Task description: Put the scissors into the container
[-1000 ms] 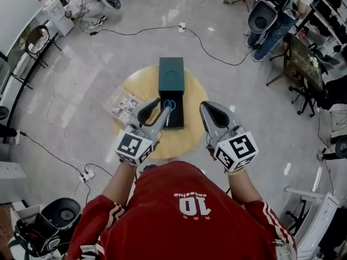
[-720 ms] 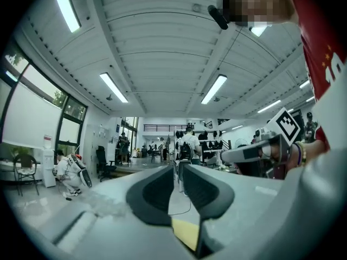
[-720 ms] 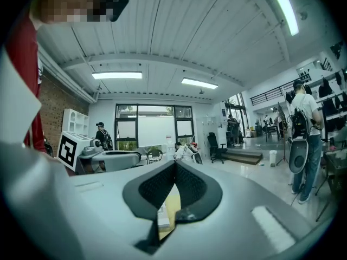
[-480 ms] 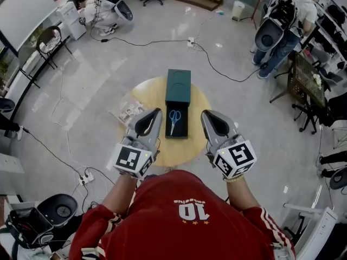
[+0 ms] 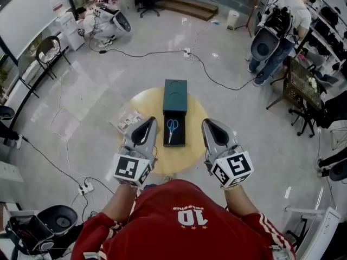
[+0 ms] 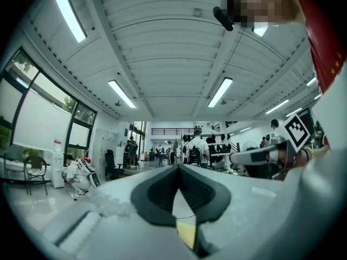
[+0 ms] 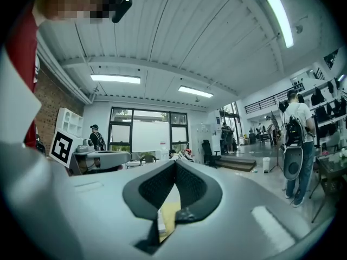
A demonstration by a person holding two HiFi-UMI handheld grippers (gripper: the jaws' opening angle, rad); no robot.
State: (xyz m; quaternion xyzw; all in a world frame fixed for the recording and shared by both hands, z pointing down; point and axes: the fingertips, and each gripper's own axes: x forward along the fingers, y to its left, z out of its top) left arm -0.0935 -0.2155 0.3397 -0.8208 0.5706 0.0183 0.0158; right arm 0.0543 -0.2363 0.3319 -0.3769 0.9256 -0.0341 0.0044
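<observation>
Saw L gripper [image 6: 178, 167] w/ jaws clenched tip to tip, nothing between. Saw R gripper [image 7: 174, 161] the same: jaws pressed together, nothing held. Held both level, side by side, over near side of table [image 5: 142, 99], one on each side of box [image 5: 175, 143]. Touched nothing w/ either. Found scissors [image 5: 171, 127] lying flat inside box, blue handles at far end, blades toward near end. Found box in middle of round table, long way running near to far. Spotted green lid [image 5: 175, 95] right at far end of box; couldn't tell if touching. Spotted clear bag [image 5: 126, 119] on table, left of box, just beside L gripper. Noted red shirt [image 5: 184, 221] below both grippers. Noted person [image 5: 279, 23] w/ gear on back, far off at top right.
</observation>
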